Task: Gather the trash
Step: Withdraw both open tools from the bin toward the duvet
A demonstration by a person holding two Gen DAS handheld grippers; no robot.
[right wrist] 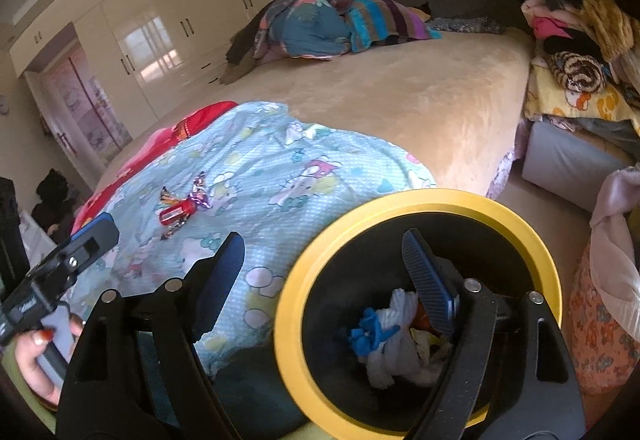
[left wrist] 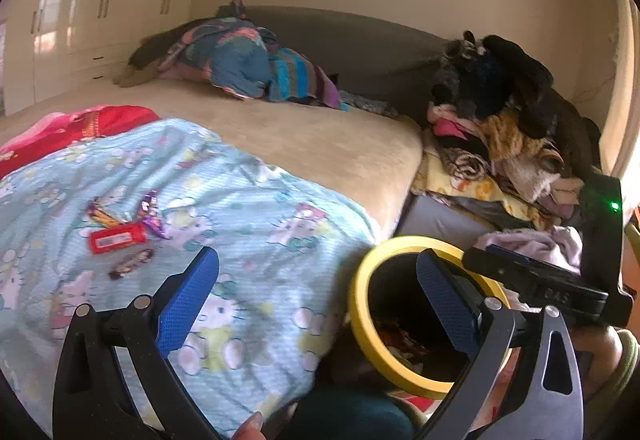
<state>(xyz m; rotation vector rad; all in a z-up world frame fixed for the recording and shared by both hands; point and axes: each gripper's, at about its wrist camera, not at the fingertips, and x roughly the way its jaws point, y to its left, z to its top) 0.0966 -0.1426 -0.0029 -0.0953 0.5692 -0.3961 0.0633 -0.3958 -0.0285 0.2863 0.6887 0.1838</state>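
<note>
Several candy wrappers lie on a light blue cartoon-print blanket (left wrist: 240,199) on the bed: a red packet (left wrist: 117,238), a purple wrapper (left wrist: 151,213), an orange-striped one (left wrist: 102,215) and a dark one (left wrist: 131,263). They also show in the right wrist view, with the red packet (right wrist: 177,213) in their middle. A black bin with a yellow rim (right wrist: 420,203) stands beside the bed and holds white and blue trash (right wrist: 394,336). My left gripper (left wrist: 316,300) is open and empty, right of the wrappers. My right gripper (right wrist: 324,284) is open and empty over the bin's rim.
The beige bed (left wrist: 320,135) carries a red cloth (left wrist: 80,123) and a pile of striped bedding (left wrist: 256,67) at the far end. A heap of clothes (left wrist: 500,143) sits on a grey box right of the bed. White wardrobes (right wrist: 160,23) line the far wall.
</note>
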